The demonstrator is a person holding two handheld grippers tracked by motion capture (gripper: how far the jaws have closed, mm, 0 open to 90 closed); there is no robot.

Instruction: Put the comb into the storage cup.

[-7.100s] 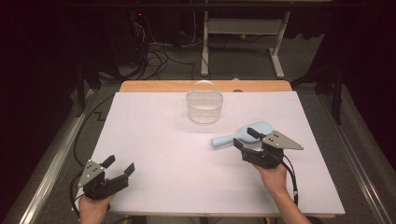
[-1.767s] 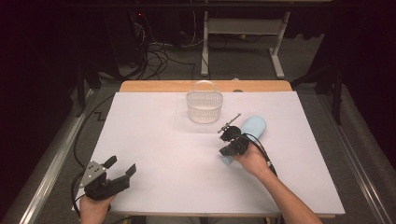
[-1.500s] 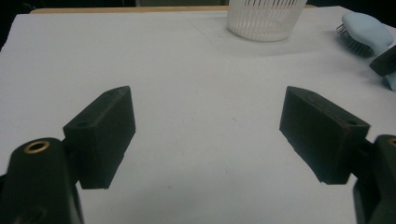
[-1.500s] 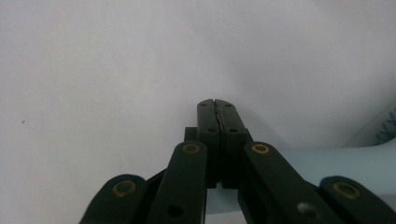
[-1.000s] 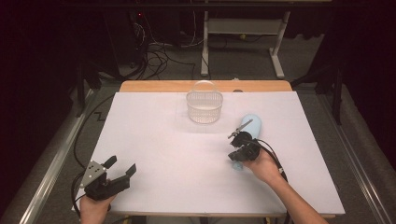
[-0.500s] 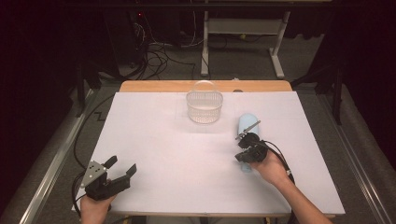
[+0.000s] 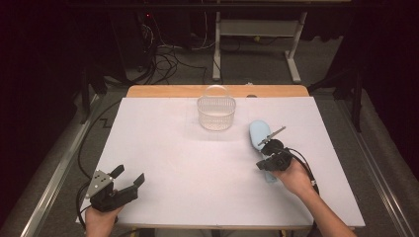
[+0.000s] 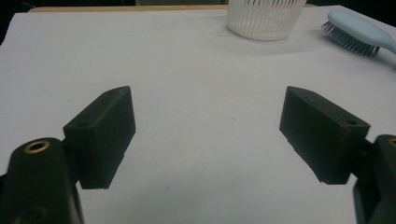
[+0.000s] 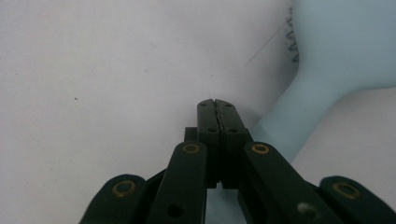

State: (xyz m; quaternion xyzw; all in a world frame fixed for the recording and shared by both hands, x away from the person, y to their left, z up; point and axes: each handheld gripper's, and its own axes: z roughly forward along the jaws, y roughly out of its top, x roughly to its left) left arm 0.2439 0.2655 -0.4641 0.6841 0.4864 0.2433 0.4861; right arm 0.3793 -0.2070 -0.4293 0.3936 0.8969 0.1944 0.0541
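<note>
One pale blue hairbrush (image 7: 258, 134) lay right of centre on our white table (image 7: 163, 148), its long axis running near to far, oval head toward the ribbed white basket (image 7: 216, 113), smooth plastic handle under our right gripper (image 7: 267, 163), whose jaws were pressed together, empty. Our left gripper (image 7: 129, 183) rested near the front-left corner, jaws spread wide.

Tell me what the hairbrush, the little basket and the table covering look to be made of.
Hairbrush: probably plastic, a smooth, matte pale-blue back and handle; thin dark bristles, material unclear.
Basket: likely moulded plastic, whitish and translucent, with thin vertical ribs and a hoop handle.
Table covering: a flat matte white sheet, paper or laminate, over a wood-coloured board showing at the far edge.
</note>
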